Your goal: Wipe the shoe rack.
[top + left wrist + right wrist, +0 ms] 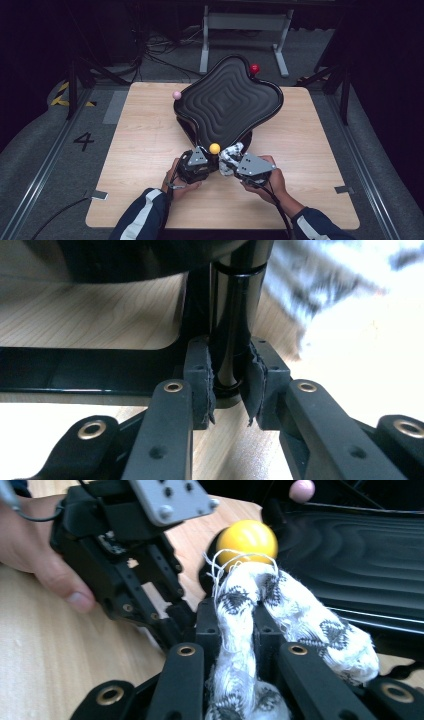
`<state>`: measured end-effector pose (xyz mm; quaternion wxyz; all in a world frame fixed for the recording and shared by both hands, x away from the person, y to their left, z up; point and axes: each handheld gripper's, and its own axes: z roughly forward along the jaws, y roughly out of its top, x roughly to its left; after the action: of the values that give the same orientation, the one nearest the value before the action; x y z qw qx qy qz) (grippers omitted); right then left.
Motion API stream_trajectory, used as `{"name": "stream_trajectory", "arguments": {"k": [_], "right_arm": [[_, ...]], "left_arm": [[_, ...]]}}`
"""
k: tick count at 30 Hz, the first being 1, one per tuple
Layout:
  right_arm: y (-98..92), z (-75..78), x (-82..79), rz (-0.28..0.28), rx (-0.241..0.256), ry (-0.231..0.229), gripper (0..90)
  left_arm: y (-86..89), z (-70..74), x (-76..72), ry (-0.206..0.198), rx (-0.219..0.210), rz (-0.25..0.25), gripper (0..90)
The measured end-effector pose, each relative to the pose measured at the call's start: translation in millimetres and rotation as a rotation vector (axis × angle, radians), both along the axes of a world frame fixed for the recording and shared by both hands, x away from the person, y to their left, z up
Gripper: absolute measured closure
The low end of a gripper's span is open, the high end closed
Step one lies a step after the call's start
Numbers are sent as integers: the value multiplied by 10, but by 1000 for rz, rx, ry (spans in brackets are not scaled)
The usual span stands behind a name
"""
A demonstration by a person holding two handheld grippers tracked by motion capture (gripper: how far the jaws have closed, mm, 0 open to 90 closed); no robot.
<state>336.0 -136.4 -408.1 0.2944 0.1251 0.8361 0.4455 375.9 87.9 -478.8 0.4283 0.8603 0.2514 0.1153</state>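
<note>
A black tray (227, 97) with a rippled, wavy-edged surface stands tilted on a black stand on the wooden table (145, 135). Coloured knobs top its corner posts: yellow (214, 148) nearest me, pink (176, 94) at the left, red (254, 68) at the far corner. My left gripper (229, 385) is shut on the glossy black post (235, 315) under the yellow knob (247, 540). My right gripper (239, 630) is shut on a white cloth with a black pattern (280, 610), whose folded end touches the yellow knob. In the high view both grippers (200, 162) (234, 161) meet at the tray's near corner.
The black base bar of the stand (85, 375) runs across the table behind the post. Bare table lies to the left and right of the tray. Beyond the table are cables on the floor and a grey frame (245, 22).
</note>
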Motion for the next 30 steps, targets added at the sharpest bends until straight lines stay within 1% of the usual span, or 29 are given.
{"name": "stream_trajectory", "arguments": {"k": [2, 3, 4, 5, 6, 7, 9, 11, 12, 14, 16, 19, 20, 23, 24, 26, 28, 30], "right_arm": [[-73, 32, 26, -18, 14, -5, 795], [-113, 53, 37, -33, 17, -11, 795], [-138, 68, 47, -42, 17, -20, 795], [-172, 88, 64, -54, 22, -27, 795], [-207, 110, 85, -65, 31, -26, 795], [-233, 125, 101, -71, 34, -27, 795], [-300, 162, 135, -92, 50, -36, 794], [-368, 194, 170, -113, 64, -42, 794], [-394, 206, 180, -122, 70, -43, 794], [-476, 246, 205, -145, 77, -55, 794], [-547, 289, 234, -163, 96, -54, 795], [-685, 382, 267, -188, 121, -60, 796], [-685, 382, 267, -188, 121, -60, 796], [-782, 433, 277, -216, 145, -71, 796], [-805, 443, 279, -223, 148, -72, 795], [-854, 461, 286, -240, 157, -84, 795], [-877, 472, 292, -251, 165, -87, 795], [-921, 502, 307, -267, 178, -91, 795]], "left_arm": [[8, 2, 2, -1, 4, 2, 736], [25, 0, 4, 7, 1, -10, 736], [25, 0, 4, 7, 1, -10, 737], [64, 3, 20, 20, -2, -24, 737], [75, 3, 18, 23, -1, -29, 737], [100, 7, 27, 18, 5, -44, 736], [162, 10, 40, 32, 1, -59, 737], [199, 10, 35, 42, -5, -59, 736], [223, 10, 39, 37, -6, -65, 736], [253, 22, 39, 37, 10, -73, 736], [289, 21, 44, 45, 1, -76, 736], [334, 31, 46, 48, 11, -78, 736], [348, 32, 51, 40, 14, -76, 736], [425, 30, 72, 56, 4, -64, 735], [441, 25, 79, 55, -2, -60, 734], [461, 19, 87, 57, -10, -59, 734], [468, 16, 87, 62, -13, -54, 733], [476, 5, 96, 60, -29, -58, 732]]}}
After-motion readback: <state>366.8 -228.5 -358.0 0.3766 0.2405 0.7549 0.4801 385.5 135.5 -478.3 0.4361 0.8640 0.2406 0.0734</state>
